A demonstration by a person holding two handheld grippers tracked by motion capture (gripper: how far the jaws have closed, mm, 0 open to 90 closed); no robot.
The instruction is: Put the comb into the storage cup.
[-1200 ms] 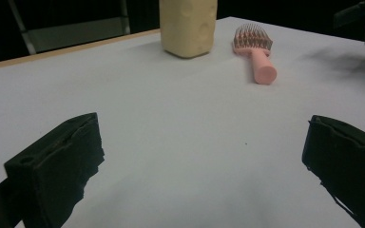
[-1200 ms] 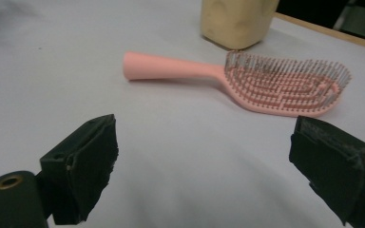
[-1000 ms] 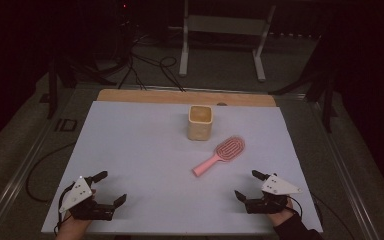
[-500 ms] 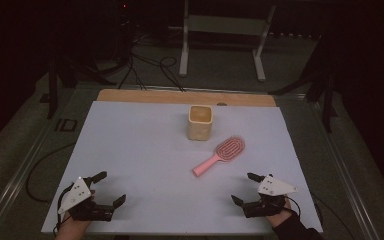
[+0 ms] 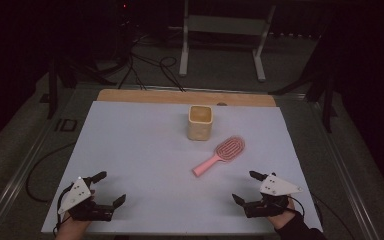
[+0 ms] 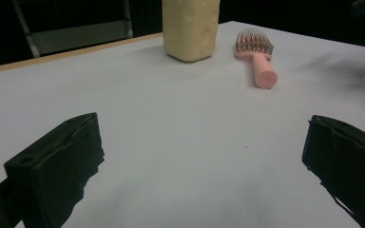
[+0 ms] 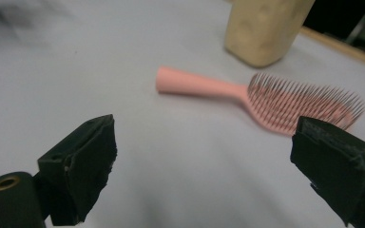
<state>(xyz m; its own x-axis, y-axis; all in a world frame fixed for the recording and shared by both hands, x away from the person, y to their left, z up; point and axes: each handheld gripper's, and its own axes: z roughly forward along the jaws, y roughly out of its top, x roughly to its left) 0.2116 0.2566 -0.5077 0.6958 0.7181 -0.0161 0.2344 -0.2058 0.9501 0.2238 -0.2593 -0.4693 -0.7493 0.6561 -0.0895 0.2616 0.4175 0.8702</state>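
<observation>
High view: on the white tabletop (image 5: 145,150) a cup (image 5: 200,122) stands upright, a pink brush (image 5: 219,155) just beside it toward the near right. Left tongs (image 5: 111,187) and right tongs (image 5: 244,186) sit at the near corners, both spread and empty.

Left gripper view: jaws wide apart; cup (image 6: 191,28) and brush (image 6: 256,54) lie far ahead.

Right gripper view: jaws wide apart, brush (image 7: 261,95) close ahead, bristles up, cup (image 7: 264,28) behind it.
</observation>
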